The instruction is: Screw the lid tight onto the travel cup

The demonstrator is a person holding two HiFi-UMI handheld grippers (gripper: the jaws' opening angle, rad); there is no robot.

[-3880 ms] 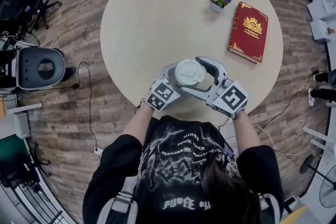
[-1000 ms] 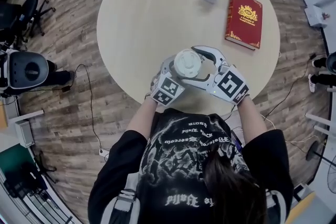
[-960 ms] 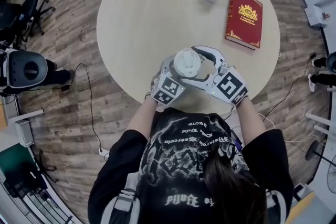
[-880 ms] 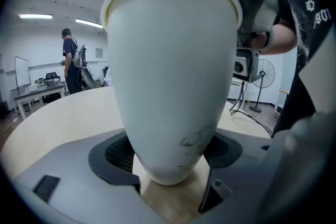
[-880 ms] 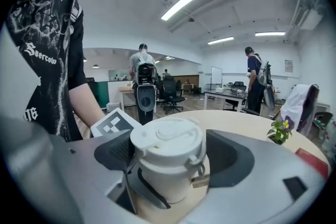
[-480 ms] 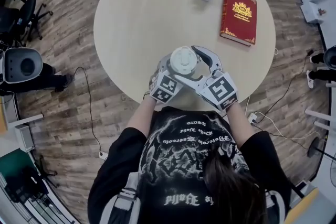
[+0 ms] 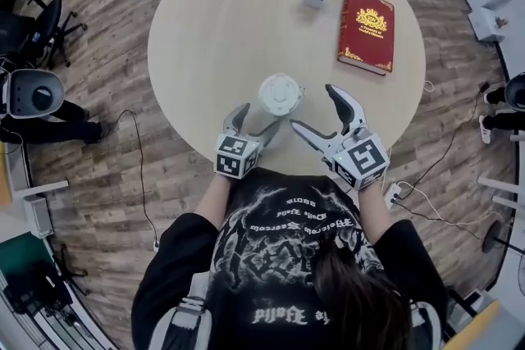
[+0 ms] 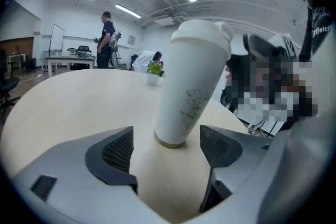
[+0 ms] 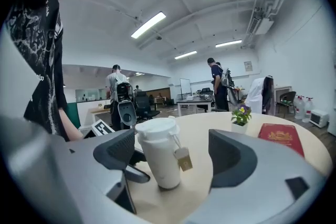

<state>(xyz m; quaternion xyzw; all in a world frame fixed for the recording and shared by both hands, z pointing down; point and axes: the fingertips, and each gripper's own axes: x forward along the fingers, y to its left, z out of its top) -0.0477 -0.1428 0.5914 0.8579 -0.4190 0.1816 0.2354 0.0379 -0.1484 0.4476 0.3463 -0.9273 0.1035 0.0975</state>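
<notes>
The cup [image 7: 280, 93], lidded, stands near the front edge of the table [image 7: 213, 29] between left gripper [image 7: 256, 120] and right gripper [image 7: 312, 106], both with jaws apart, empty (neither touches it). A stray nudge could topple the tall cup.

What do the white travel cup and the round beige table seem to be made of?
White travel cup: probably plastic or coated metal, matte; smooth wall, soft sheen, faint printed pattern. Round beige table: likely laminate, satin; even pale surface, no visible grain.
</notes>
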